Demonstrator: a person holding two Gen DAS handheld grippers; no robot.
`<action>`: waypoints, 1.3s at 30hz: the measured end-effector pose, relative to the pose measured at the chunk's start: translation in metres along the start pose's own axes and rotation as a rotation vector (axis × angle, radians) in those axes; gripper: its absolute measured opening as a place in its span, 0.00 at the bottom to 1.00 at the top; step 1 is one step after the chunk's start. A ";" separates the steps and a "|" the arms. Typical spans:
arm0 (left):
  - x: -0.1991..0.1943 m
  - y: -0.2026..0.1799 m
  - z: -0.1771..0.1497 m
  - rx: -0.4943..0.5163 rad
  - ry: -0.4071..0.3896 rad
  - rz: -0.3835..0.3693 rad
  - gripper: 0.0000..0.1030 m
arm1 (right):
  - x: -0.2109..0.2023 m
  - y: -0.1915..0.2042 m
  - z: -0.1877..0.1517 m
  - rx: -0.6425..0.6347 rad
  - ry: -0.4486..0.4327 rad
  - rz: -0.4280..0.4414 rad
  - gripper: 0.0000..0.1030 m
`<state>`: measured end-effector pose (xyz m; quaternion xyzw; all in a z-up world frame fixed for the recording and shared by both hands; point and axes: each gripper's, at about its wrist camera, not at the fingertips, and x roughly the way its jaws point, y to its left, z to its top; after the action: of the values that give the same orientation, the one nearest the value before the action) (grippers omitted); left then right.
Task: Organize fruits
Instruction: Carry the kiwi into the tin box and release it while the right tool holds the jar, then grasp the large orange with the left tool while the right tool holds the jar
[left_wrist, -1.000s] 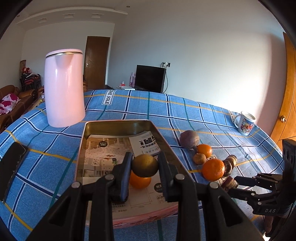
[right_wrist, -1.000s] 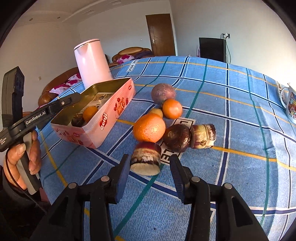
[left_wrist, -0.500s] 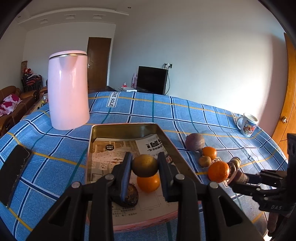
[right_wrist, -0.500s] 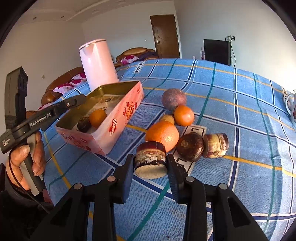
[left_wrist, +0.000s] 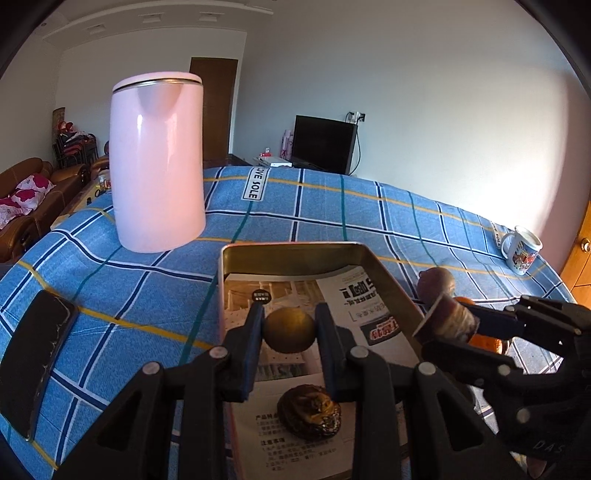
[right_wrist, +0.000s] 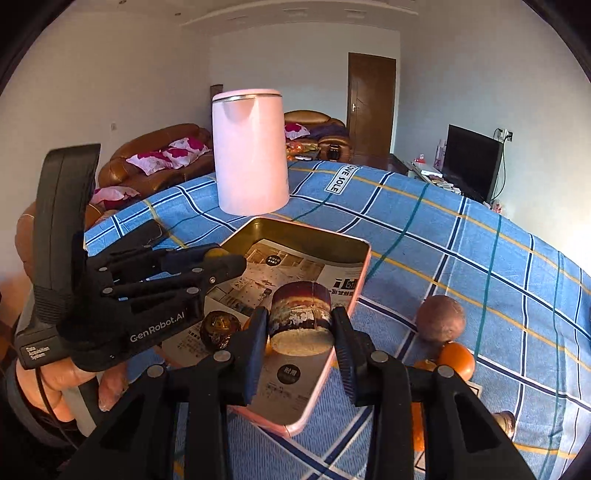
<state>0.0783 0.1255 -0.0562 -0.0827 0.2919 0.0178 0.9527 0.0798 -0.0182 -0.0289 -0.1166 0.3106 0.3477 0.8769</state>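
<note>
**Both grippers carry fruit over the tin**

Since a second ago the right gripper (right_wrist: 300, 332) has lifted the brown-and-cream cut fruit piece (right_wrist: 300, 317) off the blue checked tablecloth (left_wrist: 332, 206) and brought it over the pink rectangular metal tin (right_wrist: 364, 266); the piece is clamped between its two fingers, cream cut face toward the camera. Over the same tin the left gripper (left_wrist: 289, 332) has its jaws closed on a round olive-brown fruit (left_wrist: 289, 330), held above the printed paper lining (left_wrist: 354, 295).

Inside the tin, at its near end, lies a dark wrinkled fruit (left_wrist: 309, 411); in the right wrist view a sliver of orange fruit (right_wrist: 246, 325) shows beside it, behind the gripper finger.

Right of the tin, on the cloth, sit a round purple-brown fruit (right_wrist: 440, 318) and a small orange (right_wrist: 456, 356), close together.

Beyond the tin's far end stands a tall pink kettle (left_wrist: 158, 162). Left of the tin lies a black phone (left_wrist: 33, 373). Far to the tin's right stands a white printed mug (left_wrist: 521, 249).
</note>
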 end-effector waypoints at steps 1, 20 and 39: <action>0.003 0.002 0.001 0.003 0.011 -0.004 0.29 | 0.006 0.001 0.001 0.000 0.009 0.002 0.36; -0.030 -0.042 -0.005 0.028 -0.064 -0.062 0.79 | -0.050 -0.065 -0.037 0.089 -0.051 -0.174 0.47; 0.003 -0.168 -0.025 0.221 0.051 -0.173 0.79 | -0.050 -0.148 -0.086 0.281 0.073 -0.202 0.36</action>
<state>0.0809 -0.0446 -0.0533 -0.0026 0.3081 -0.0989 0.9462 0.1129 -0.1896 -0.0663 -0.0361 0.3744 0.2066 0.9032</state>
